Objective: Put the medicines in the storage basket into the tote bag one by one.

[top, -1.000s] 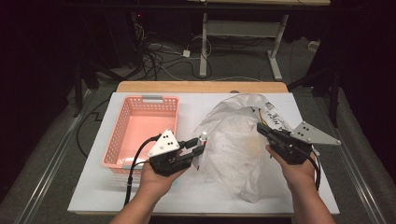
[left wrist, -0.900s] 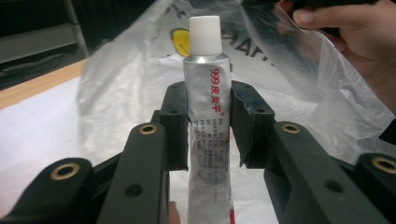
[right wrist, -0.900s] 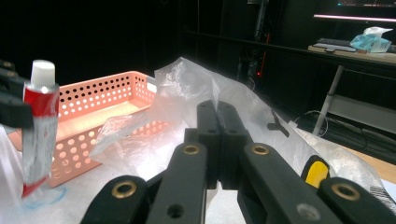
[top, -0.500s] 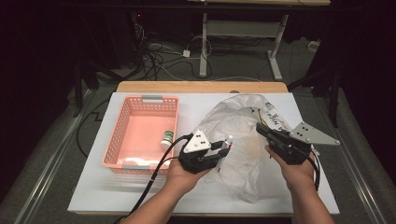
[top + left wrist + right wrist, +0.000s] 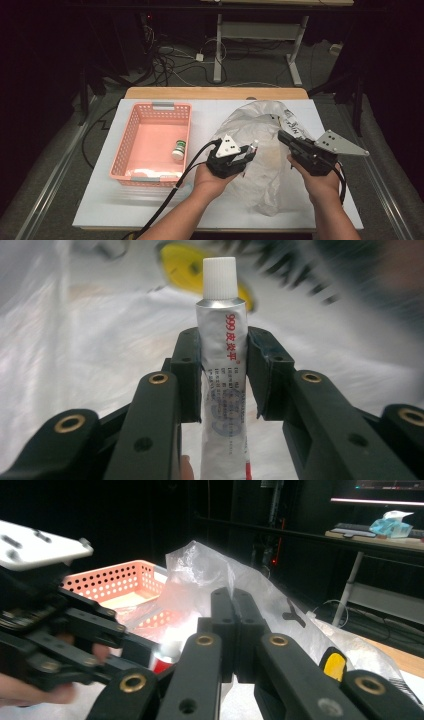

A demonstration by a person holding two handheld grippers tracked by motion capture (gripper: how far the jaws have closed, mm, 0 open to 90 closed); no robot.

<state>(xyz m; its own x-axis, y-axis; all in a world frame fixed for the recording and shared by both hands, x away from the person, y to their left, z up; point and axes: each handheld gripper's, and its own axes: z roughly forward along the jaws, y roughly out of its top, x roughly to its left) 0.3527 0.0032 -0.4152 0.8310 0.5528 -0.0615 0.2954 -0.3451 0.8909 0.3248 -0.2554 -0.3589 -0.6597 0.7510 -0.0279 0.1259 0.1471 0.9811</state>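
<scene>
Pink plastic marks the basket (image 5: 152,145) at the left of the desk (image 5: 100,200), and one small bottle (image 5: 179,150) already lies inside it. The left gripper (image 5: 247,152) has its jaws clamped on a silver tube (image 5: 221,375) with a white cap (red print runs along its side), held over the crumpled plastic bag (image 5: 260,150) in the middle. The right gripper (image 5: 285,140) has its jaws fully together, pinching the bag's thin film and holding it in place. So the unpacking looks partly done: one item is binned, the tube is gripped but not yet in the basket, and something yellow (image 5: 187,262) seems to remain by the bag.
</scene>
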